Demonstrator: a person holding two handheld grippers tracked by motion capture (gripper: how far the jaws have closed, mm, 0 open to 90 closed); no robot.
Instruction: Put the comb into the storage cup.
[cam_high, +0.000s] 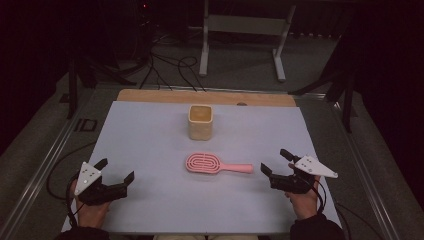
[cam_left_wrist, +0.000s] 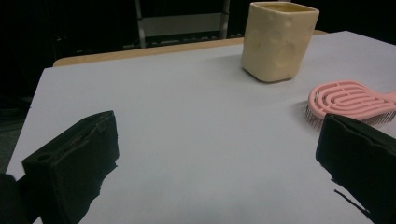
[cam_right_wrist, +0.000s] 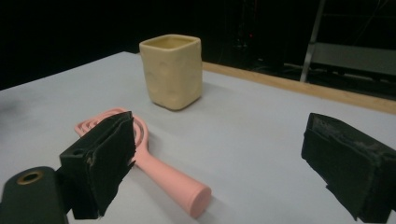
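L gripper (cam_high: 118, 173) sits at the near-left of the pale table cover (cam_high: 150, 135), jaws spread wide, nothing between them, well apart from everything; best kept parked there w/ jaws open, out of the way. Mid-table lies the pink hairbrush (cam_high: 216, 164), flat, bristles down judging by the left gripper view, head to the left, handle pointing right. Just behind it, apart from it, stands the cream cup (cam_high: 200, 121), upright, mouth open. R gripper (cam_high: 276, 162) hovers just off the handle's end, jaws wide open, holding nothing. Likely step: grab the brush w/ the R one, prob. to drop it in the cup. To do it well: come in low along the handle, straddle it mid-length, not at the rounded tip, close square across the narrow sides so it doesn't roll or skid.
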